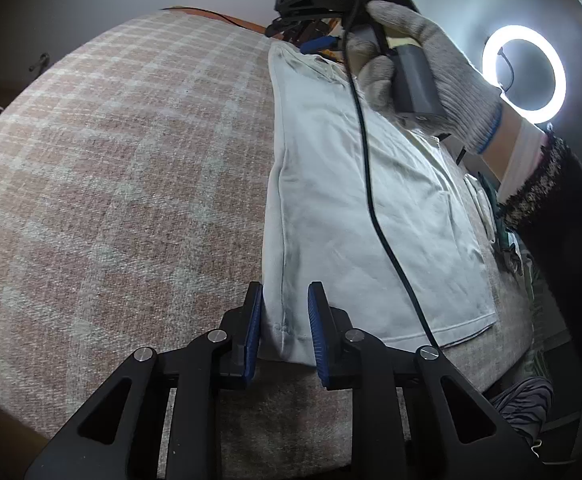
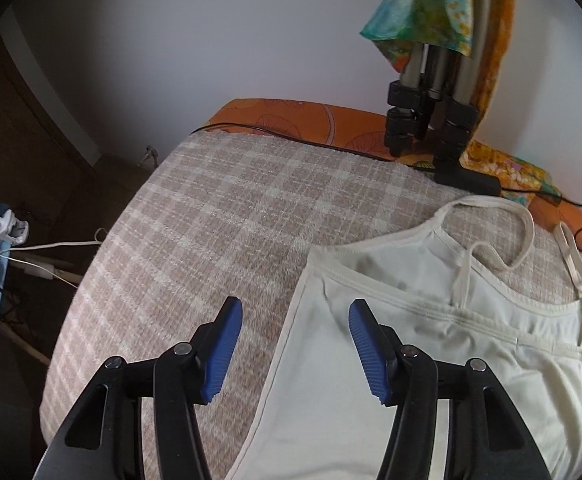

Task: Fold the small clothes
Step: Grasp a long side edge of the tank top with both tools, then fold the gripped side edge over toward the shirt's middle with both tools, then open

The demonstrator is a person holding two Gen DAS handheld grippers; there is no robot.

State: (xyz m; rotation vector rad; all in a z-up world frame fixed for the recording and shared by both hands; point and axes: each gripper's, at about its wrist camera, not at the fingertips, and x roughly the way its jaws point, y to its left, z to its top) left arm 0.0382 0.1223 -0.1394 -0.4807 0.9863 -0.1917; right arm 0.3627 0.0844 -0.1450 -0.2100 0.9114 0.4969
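Note:
A small white camisole top lies flat on a pink plaid blanket. My left gripper is open, its blue pads either side of the top's near hem corner. In the right wrist view the top shows its thin straps and neckline. My right gripper is open and empty, straddling the top's left edge just above it. The gloved hand holding the right gripper shows in the left wrist view over the top's far end.
A black cable hangs across the top. A tripod draped with colourful cloth stands at the blanket's far edge on an orange sheet. A ring light glows at right. The blanket's left edge drops to a dark floor.

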